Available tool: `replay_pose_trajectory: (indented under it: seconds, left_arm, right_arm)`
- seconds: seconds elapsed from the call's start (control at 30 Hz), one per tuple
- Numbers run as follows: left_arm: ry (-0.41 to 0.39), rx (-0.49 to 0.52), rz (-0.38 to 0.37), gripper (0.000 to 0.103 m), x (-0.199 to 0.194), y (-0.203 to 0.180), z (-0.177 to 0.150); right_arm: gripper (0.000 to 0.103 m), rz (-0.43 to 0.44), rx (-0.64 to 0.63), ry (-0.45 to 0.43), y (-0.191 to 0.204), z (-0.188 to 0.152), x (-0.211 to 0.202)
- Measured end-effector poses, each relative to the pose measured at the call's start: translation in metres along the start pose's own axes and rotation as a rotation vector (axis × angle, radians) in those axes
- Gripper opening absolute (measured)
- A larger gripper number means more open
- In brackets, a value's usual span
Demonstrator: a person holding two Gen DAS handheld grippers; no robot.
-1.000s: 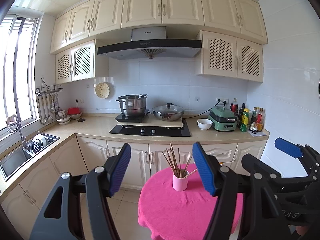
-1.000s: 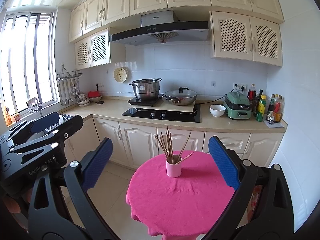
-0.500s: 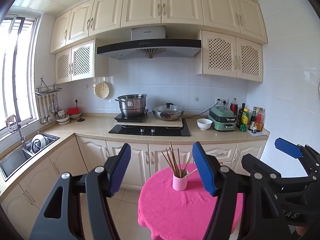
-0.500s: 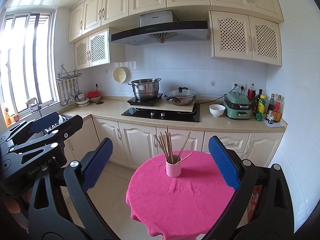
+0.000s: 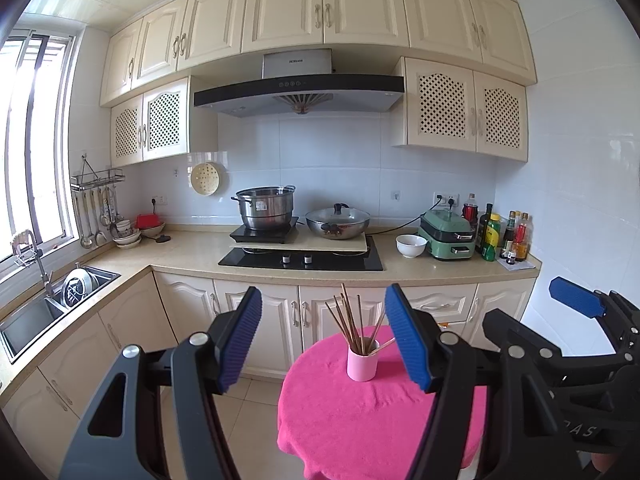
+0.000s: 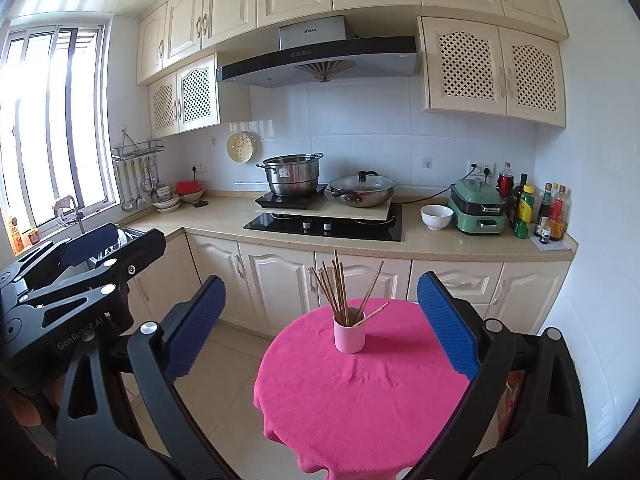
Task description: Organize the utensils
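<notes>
A small pink cup (image 5: 362,364) stands upright on a round table covered with a bright pink cloth (image 5: 360,420), toward the far edge of the tabletop, on the side nearest the kitchen cabinets. The cup is plain, cylindrical and matte, with no handle visible. Out of it rises a bunch of thin brown chopsticks (image 5: 347,318), bare wood in colour. Most of them lean together toward the left and stand tall above the rim; a few splay the other way, and one lies low across the rim, pointing right. In the right wrist view the same pink cup (image 6: 349,335) and chopsticks (image 6: 338,288) show the same fan, with the low stick angled out to the right. The cloth around the cup has a few soft wrinkles just in front of its base.

The left gripper (image 5: 323,344) hangs in the air short of the table, its blue ribbed pads spread wide with nothing between them. The right gripper (image 6: 318,328) is likewise held above the near side of the table, jaws wide and empty, the cup framed between its pads from this view. Each gripper shows in the other's camera, at the edge of the picture.

Behind the table runs a beige countertop (image 5: 192,248) with a black hob (image 5: 300,260).
</notes>
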State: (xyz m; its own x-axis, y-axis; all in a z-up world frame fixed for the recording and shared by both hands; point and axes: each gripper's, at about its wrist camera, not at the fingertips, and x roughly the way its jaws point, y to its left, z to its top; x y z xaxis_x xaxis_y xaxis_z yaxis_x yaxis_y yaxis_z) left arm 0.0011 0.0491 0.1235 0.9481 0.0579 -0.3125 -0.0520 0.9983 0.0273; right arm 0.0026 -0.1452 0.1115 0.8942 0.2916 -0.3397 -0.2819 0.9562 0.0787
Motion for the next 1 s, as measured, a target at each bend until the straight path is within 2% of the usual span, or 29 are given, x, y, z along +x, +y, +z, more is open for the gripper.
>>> replay_pose_trajectory:
  seconds: [0.2, 0.63, 0.83, 1.0]
  left_arm:
    - [0.0, 0.002, 0.0, 0.064, 0.004, 0.0, 0.0]
    - [0.024, 0.012, -0.002, 0.064, 0.042, -0.008, 0.004]
    - [0.069, 0.012, -0.005, 0.064, 0.077, -0.013, -0.003]
    - [0.153, 0.005, -0.022, 0.064, 0.131, -0.019, -0.019]
  right_arm:
    - [0.095, -0.003, 0.003, 0.002, -0.002, 0.0, 0.006]
    - [0.095, -0.009, 0.016, 0.025, -0.017, 0.003, 0.032]
    - [0.095, -0.016, 0.027, 0.07, -0.027, -0.003, 0.062]
    - [0.095, -0.031, 0.04, 0.139, -0.044, -0.017, 0.103]
